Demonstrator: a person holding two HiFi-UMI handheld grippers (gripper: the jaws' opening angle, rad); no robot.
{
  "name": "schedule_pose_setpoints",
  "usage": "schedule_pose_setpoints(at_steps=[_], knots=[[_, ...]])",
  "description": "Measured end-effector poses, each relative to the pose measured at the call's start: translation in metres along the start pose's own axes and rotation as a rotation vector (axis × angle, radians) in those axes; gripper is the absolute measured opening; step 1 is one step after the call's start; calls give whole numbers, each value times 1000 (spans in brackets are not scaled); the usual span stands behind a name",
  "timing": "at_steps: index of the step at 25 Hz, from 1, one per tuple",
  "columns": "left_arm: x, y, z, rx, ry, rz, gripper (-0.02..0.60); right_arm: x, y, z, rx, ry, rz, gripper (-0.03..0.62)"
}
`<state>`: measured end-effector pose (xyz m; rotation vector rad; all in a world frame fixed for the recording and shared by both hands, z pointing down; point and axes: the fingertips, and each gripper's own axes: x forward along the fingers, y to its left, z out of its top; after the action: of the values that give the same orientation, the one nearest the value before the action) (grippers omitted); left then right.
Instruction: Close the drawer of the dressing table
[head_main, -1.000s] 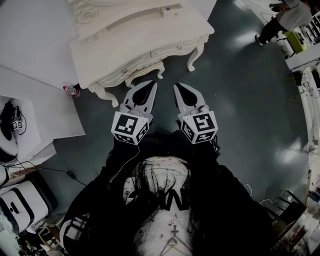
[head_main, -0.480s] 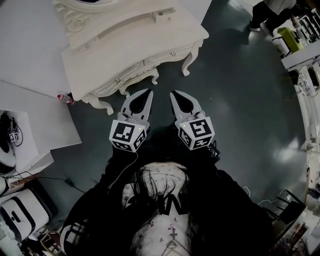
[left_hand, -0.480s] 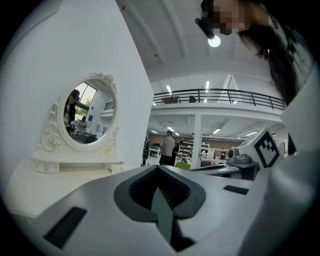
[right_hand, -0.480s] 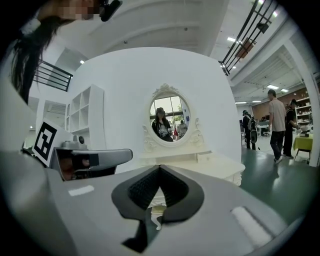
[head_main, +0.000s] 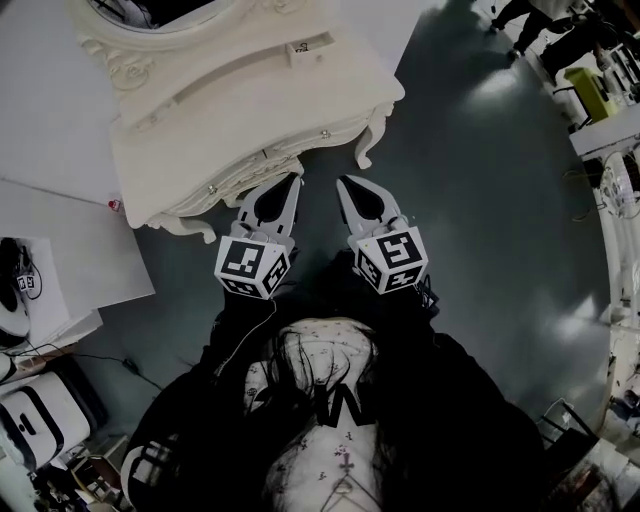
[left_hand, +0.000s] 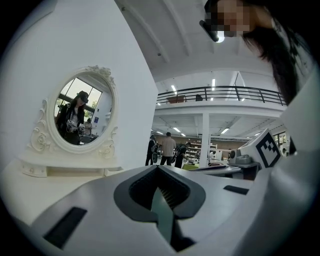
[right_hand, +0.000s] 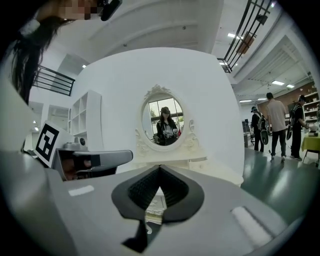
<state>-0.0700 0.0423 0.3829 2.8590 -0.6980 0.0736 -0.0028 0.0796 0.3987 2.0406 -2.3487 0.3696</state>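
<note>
Left tool (head_main: 291, 180), right tool (head_main: 343, 182): both pinched together, empty, poised at drawer (head_main: 268, 158) front. Approach step; next needed square push inward.

- The head camera is looking steeply down from above at the dressing table (head_main: 250, 110), the left gripper (head_main: 290, 180) and the right gripper (head_main: 343, 183).
- The left gripper's camera is sitting low, very near the table's front edge, and looking up at the mirror (left_hand: 82, 112).
- The right gripper's camera is looking the same way from farther back.
- All three are sharing the table.
</note>
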Motion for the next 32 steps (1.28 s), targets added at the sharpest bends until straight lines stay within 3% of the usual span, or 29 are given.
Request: schedule_pose_setpoints(at_steps=[11,24,32], knots=[[82,-24,4,17,1,54,0,13,-90,13,2,-4,58,9],[108,0,-6,-4,40,108,0,51,-103,2,34,38,124,9],[149,42,-10,-12,65,76,0,101,-126,1,35,62,93,9]])
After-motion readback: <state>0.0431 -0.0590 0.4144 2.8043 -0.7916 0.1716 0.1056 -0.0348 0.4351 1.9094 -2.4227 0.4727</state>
